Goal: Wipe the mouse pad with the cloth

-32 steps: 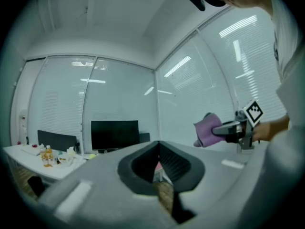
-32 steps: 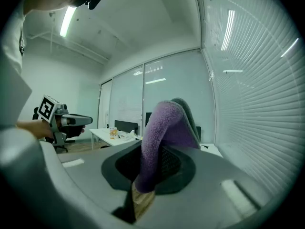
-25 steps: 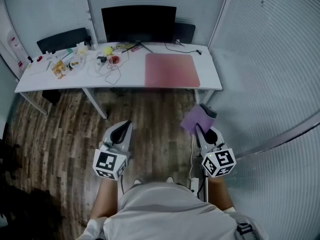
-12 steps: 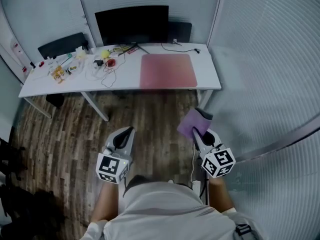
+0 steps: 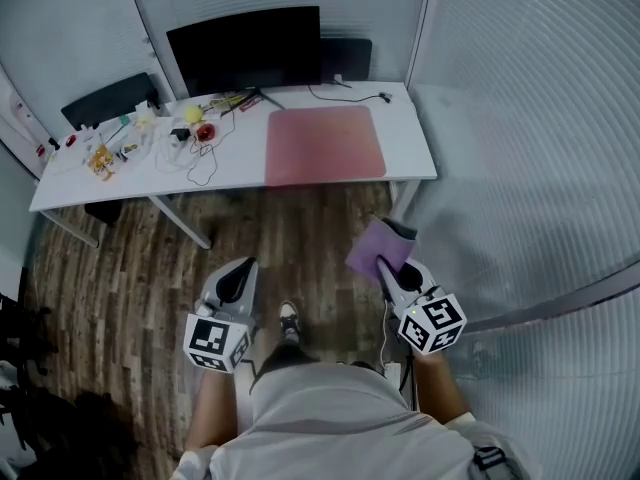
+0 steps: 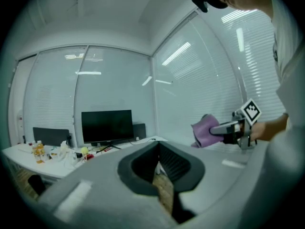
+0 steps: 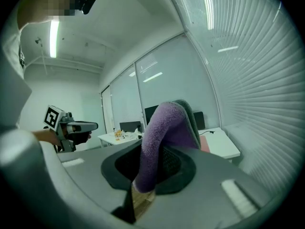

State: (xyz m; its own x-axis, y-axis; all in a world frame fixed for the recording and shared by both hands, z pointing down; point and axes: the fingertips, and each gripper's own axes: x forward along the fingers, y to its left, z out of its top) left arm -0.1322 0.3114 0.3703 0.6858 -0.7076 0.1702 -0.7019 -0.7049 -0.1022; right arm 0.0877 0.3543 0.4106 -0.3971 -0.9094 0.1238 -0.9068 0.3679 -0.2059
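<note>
Wooden floor (image 5: 130, 258) lies between me and the white counter (image 5: 410, 143), which stands against the glass wall. On this counter the pink mouse pad (image 5: 325, 145) lies flat, near the right end. The dark monitor (image 5: 245, 48) is behind the mouse pad and to its left, and cables with small things (image 5: 190, 128) lie further to its left. I stand well apart from the mouse pad, so the wiping is not yet begun.

My right gripper (image 5: 388, 266) is closed on the purple cloth (image 5: 372, 246). The jaws pinch its lower part, and the rest stands up and folds over above them. My left gripper (image 5: 238, 280) has its jaws together with nothing between them.

I judge the cloth to be light, soft and fluffy. It will bunch easily, so the free part must be pressed flat onto the mouse pad. The hold near one end seems enough, but a loose fold could slip out under rubbing. The mouse pad looks thin and flexible. It may slide on the smooth counter, so my free gripper could press on one corner.
</note>
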